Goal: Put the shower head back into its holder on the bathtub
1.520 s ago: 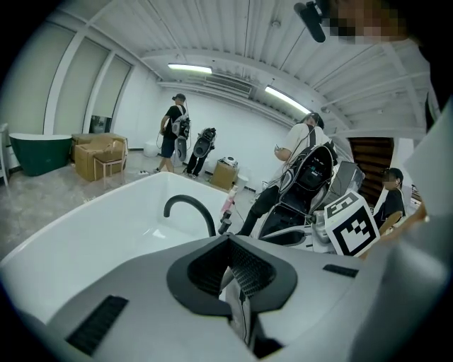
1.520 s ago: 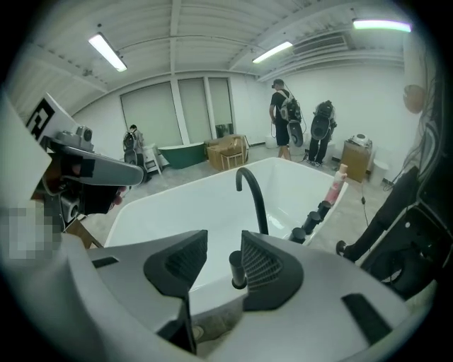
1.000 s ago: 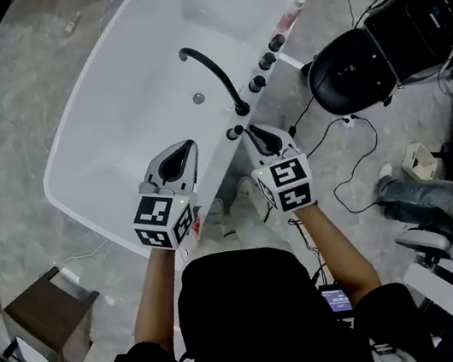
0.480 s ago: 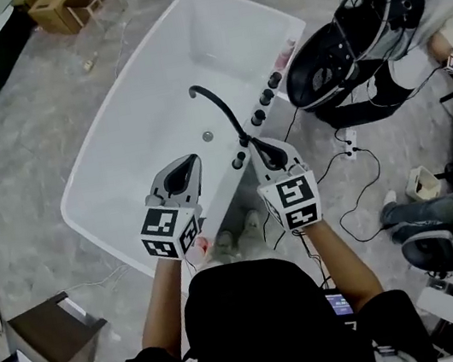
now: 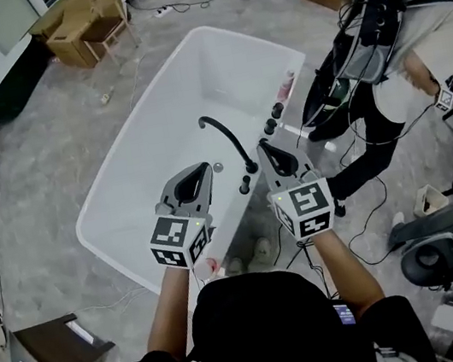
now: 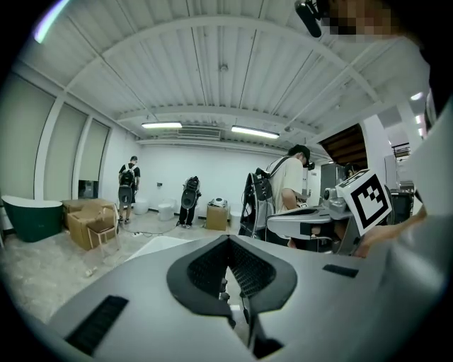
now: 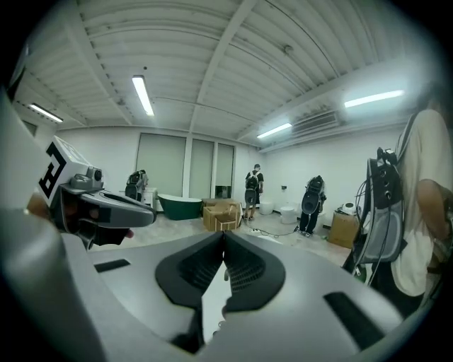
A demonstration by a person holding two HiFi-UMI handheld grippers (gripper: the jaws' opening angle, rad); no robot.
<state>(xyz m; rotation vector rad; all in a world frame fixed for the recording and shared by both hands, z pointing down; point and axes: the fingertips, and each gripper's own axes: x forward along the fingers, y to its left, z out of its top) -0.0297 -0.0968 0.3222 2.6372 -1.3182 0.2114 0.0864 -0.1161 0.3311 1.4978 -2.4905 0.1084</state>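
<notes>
above the bathtub [image 5: 134, 138], left gripper [image 5: 204, 169] and right gripper [image 5: 265, 146], both closed empty, have risen clear; shower head [image 5: 245, 184] appears seated.

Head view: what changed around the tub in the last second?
The left gripper and right gripper have lifted away from the bathtub rim, both shut and empty; the view pulled back, showing more of the person at right. The black spout and knobs stayed put.

The right gripper [image 5: 265, 145] hides part of the bathtub [image 5: 158, 136] rim beside the faucet [image 5: 228, 138]
</notes>
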